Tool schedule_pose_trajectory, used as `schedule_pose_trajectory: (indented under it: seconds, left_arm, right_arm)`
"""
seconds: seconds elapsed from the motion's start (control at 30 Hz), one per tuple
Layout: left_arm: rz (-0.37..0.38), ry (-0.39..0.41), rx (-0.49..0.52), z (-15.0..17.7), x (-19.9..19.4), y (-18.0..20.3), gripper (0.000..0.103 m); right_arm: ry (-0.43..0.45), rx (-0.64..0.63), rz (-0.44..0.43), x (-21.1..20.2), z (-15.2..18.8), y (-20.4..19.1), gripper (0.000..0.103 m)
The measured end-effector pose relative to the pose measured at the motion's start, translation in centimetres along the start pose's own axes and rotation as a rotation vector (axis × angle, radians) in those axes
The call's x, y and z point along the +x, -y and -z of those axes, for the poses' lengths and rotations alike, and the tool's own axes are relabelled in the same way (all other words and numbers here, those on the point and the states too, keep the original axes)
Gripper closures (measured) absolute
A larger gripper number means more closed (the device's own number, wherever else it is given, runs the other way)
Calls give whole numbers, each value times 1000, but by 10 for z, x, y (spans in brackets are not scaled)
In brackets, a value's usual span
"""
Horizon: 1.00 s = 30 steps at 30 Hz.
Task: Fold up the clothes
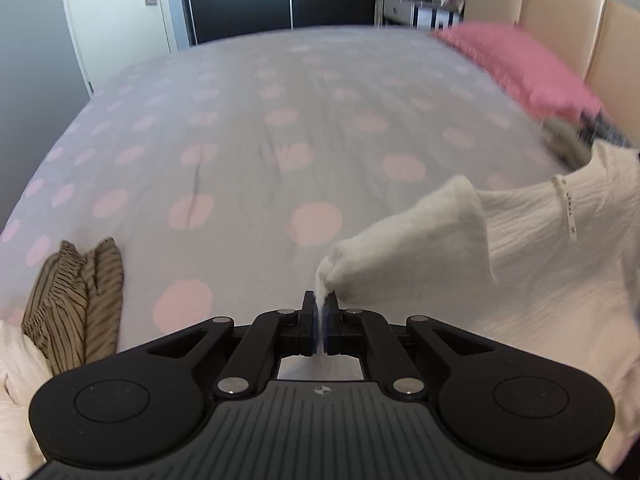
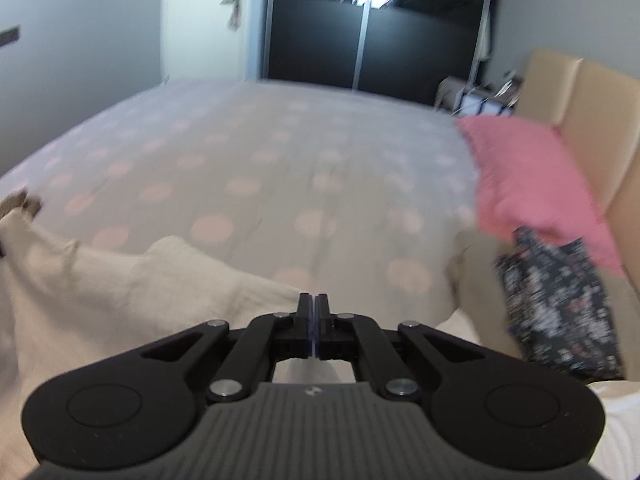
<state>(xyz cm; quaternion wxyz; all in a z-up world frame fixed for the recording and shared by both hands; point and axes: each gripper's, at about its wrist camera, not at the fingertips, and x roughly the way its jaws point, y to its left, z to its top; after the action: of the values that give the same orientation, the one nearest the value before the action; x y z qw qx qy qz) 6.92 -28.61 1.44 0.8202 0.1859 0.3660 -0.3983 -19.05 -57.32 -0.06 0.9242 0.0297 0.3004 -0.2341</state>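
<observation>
Bedroom: a wide bed (image 1: 248,128) under a pale cover with pink dots, a pink pillow (image 1: 516,64) against a padded headboard, dark wardrobe doors beyond the foot. The task item is a white garment (image 1: 552,240) of crinkled fabric, its neck label facing up in the left wrist view.

Left gripper (image 1: 321,306): jaws closed, with a bunched white corner of the garment pinched between the pads. From that pinch the cloth spreads up and to the right, out of view.

Right gripper (image 2: 313,304): jaws closed. The same pale cloth (image 2: 120,288) runs from its tips off to the left, but whether fabric is caught between the pads cannot be told from this blurred view.

Judgement: the garment's long axis hangs between the 2 grippers, each appearing to hold 1 end. The open bed lies straight ahead of both, so laying the piece flat there calls for keeping that span taut and level.

Bystanders: a striped brown garment (image 1: 76,300) at left, a dark floral garment (image 2: 560,304) by the pillow.
</observation>
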Motion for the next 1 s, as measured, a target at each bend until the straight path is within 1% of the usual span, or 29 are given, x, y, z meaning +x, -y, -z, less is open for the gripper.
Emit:
schedule_pose_trajectory:
  seconds: [0.07,0.2,0.27,0.4,0.47,0.53,0.63,0.83,0.93,1.0]
  left_arm:
    - [15,61,-15,-14,-29,-5,103]
    - [-20,193,42,-43,-94,3,103]
    - [-32,267,51,-56,-128,7,103]
    - [-44,387,54,-73,-192,18,103]
    - [-53,438,66,-77,-223,27,103]
    - [-62,489,72,-77,-255,34,103]
    - [-66,588,67,-74,-299,44,103]
    - [-16,805,46,-55,-378,59,103]
    - [6,898,52,-43,-412,68,103]
    - [2,956,62,-36,-432,73,103]
  right_arm:
    - [81,21,32,-24,-16,-5,102]
    - [208,13,68,-72,-44,-16,102]
    - [264,1,82,-98,-58,-18,102]
    - [369,-21,116,-155,-78,-19,102]
    - [423,-27,134,-188,-85,-20,102]
    - [485,-39,157,-221,-87,-22,102]
    - [582,-50,186,-273,-86,-25,102]
    - [770,-71,263,-368,-77,-35,102]
    - [848,-62,291,-404,-73,-38,102]
    - [889,-55,307,-423,-70,-39,102]
